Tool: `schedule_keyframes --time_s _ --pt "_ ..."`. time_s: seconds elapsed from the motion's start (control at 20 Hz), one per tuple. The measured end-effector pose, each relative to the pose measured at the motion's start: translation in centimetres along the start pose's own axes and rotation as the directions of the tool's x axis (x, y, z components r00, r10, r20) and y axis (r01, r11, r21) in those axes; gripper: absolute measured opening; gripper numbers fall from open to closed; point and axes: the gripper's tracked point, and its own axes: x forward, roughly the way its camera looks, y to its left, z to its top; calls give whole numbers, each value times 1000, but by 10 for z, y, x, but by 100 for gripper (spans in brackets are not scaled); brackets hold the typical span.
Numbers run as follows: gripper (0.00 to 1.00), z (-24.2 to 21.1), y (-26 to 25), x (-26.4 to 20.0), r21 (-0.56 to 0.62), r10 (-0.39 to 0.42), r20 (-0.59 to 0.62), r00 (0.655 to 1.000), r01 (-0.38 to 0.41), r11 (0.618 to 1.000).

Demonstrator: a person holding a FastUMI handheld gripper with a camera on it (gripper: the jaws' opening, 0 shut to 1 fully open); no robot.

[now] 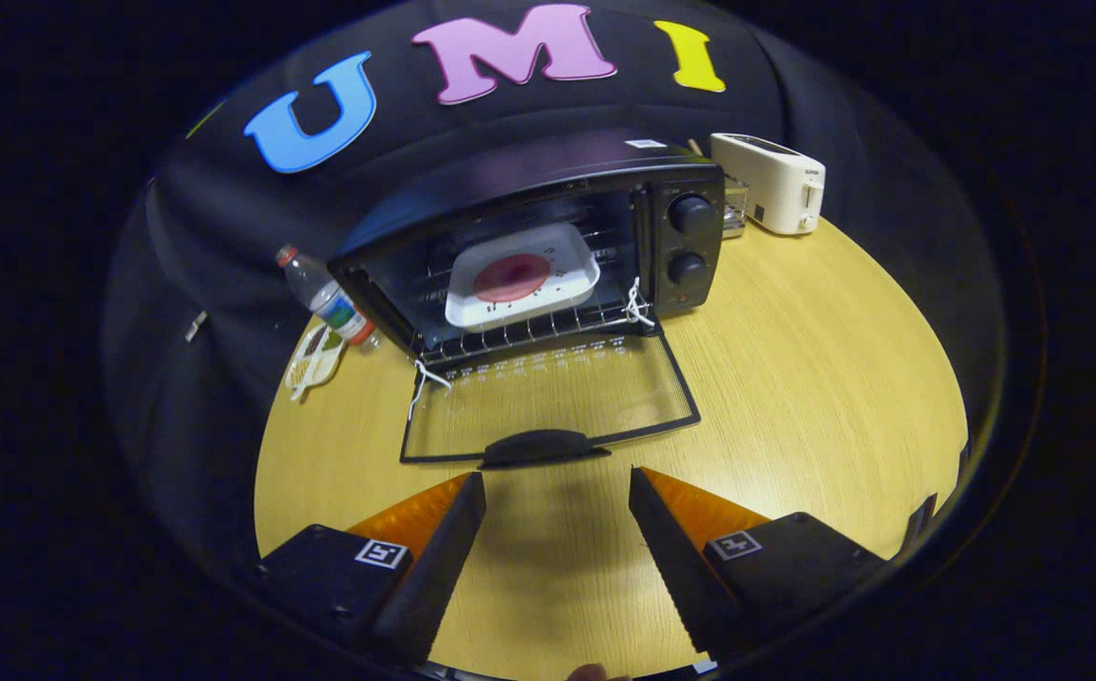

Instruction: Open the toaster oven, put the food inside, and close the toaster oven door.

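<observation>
On the table (793, 378), gripper view: toaster oven (548, 236) stands ahead of the tool (557, 487), door (552, 397) swung fully down and lying flat on the wood. White tray (521, 276) with a reddish round of food (512, 277) sits on the wire rack inside the cavity, so the food is already in. Tool fingers are apart and hold nothing; both tips sit just short of the door's black handle (544, 446), one to each side of it.

Judgement: closing the door is what remains. Door looks like a glass pane in a thin metal frame, stiff, hinged at the oven's base, probably light but brittle at the glass. Best hold is the moulded handle at the free edge: thick enough to pinch or to lift from below. The smooth plastic may slip, so clamp squarely. Avoid pressing the pane.

Bottle (325, 295) and white toaster (770, 182) stand well clear.
</observation>
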Motion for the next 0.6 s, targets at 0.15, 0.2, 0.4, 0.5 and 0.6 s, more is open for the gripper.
schedule_keyframes --time_s 0.15,0.2,0.4,0.5,0.6 --pt "99 -17 5 17 -14 -6 -78 997 4 1000" --pt "99 -22 6 23 -16 -9 -101 995 8 1000" --pt "99 -32 7 53 -38 -45 -150 988 40 998" --pt "99 -32 4 65 -45 -67 -155 986 61 997" --pt "99 -33 -1 75 -47 -92 -161 983 86 995"
